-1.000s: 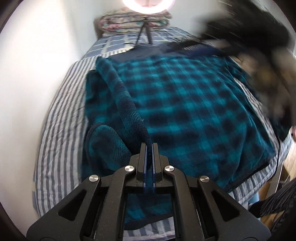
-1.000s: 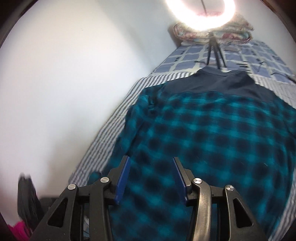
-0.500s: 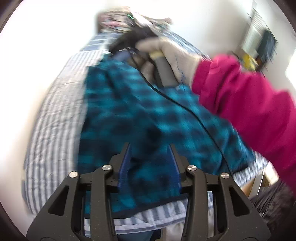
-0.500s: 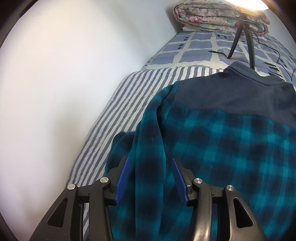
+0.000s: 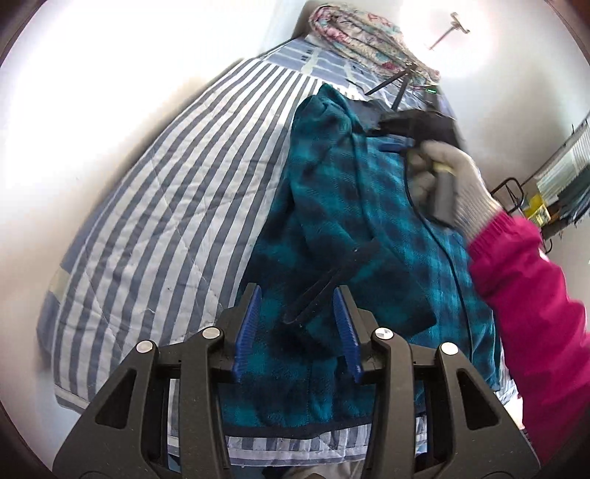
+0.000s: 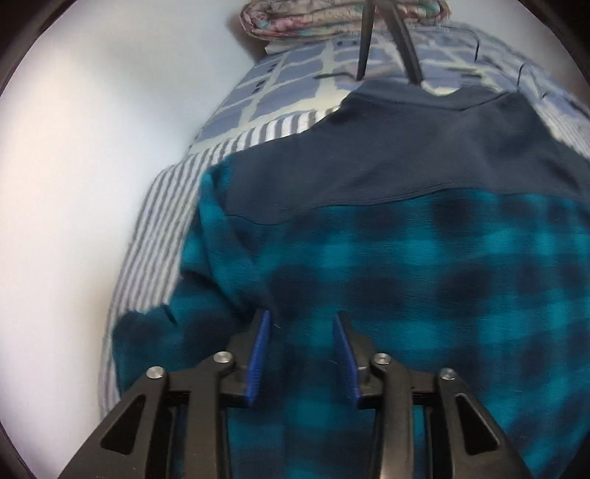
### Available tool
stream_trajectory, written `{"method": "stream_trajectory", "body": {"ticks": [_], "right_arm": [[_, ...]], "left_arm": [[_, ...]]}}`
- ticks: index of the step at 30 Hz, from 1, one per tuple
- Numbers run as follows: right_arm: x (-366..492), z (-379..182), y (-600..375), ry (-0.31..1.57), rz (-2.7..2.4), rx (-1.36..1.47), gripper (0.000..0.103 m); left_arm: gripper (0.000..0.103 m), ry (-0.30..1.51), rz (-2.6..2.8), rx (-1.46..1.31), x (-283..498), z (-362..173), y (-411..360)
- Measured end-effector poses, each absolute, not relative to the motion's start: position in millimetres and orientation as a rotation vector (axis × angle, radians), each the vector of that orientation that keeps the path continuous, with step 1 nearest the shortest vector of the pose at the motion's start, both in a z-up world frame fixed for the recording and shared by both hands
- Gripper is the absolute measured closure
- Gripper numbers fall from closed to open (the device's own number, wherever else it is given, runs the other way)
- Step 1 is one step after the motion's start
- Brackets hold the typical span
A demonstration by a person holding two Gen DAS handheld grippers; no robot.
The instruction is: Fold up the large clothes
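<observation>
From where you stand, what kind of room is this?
Most likely a bedroom. A bed with a striped blue-and-white cover runs along a white wall, folded floral bedding is stacked at its far end, and a teal plaid fleece jacket lies spread on it.

Right gripper (image 6: 300,353) sat low over the teal plaid fleece shirt (image 6: 424,280), jaws apart, blue pads (image 6: 258,353) gripping nothing; fabric filled the gap between them. Navy yoke (image 6: 405,162) and collar lay at the far end. One sleeve (image 6: 191,294) was folded along the shirt's left edge. Shirt lay on a striped sheet (image 6: 155,235), with a checked blanket (image 6: 280,84) beyond. Two tripod legs (image 6: 402,40) stood just past the collar. Folded floral quilt (image 6: 317,18) sat at the far end, by the white wall (image 6: 92,147). View was motion-blurred.
</observation>
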State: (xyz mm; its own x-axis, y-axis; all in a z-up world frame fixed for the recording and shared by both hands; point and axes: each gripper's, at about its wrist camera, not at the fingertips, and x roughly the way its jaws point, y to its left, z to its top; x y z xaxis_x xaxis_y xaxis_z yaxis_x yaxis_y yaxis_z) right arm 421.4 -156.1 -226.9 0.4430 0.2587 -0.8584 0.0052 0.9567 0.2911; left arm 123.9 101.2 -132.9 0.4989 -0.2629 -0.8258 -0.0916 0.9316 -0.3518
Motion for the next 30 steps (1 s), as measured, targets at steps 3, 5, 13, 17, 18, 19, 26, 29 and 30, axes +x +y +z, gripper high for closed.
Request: {"method": "stream_trajectory", "body": {"ticks": [3, 5, 13, 17, 18, 19, 26, 29, 30], "right_arm": [[387.7, -199.2, -158.3, 1.061, 0.223, 0.203, 0.064], [357.3, -182.3, -153.0, 1.064, 0.367, 0.209, 0.063], [228.9, -182.9, -104.4, 1.298, 0.759, 0.161, 0.036], [200.1, -195.2, -89.9, 1.346, 0.755, 0.141, 0.053], [196.2, -194.8, -88.6, 1.344, 0.748, 0.142, 0.078], [192.6, -192.3, -88.9, 1.331, 0.732, 0.145, 0.085], [141.5, -118.2, -98.3, 1.008, 0.836, 0.084, 0.097], [102.8, -107.3, -103.0, 0.923, 0.904, 0.032, 0.086], [89.4, -114.9, -104.2, 0.946, 0.944, 0.028, 0.074]], "left_arm": [[0.059, 1.062, -0.102, -0.433, 124.8, -135.1, 106.6], [0.059, 1.042, -0.081, -0.456, 122.9, -129.7, 114.5], [0.059, 0.976, -0.037, -0.523, 112.6, -113.5, 145.7], [0.059, 0.971, -0.01, -0.52, 104.8, -113.4, 155.7], [0.059, 0.97, -0.008, -0.525, 102.9, -113.7, 157.5], [0.059, 0.969, -0.005, -0.533, 100.4, -114.1, 160.3], [0.059, 0.953, 0.006, -0.526, 93.6, -113.9, 163.9], [0.059, 0.96, -0.004, -0.52, 94.2, -116.1, 156.8], [0.059, 0.965, -0.011, -0.521, 93.7, -117.8, 154.3]]}}
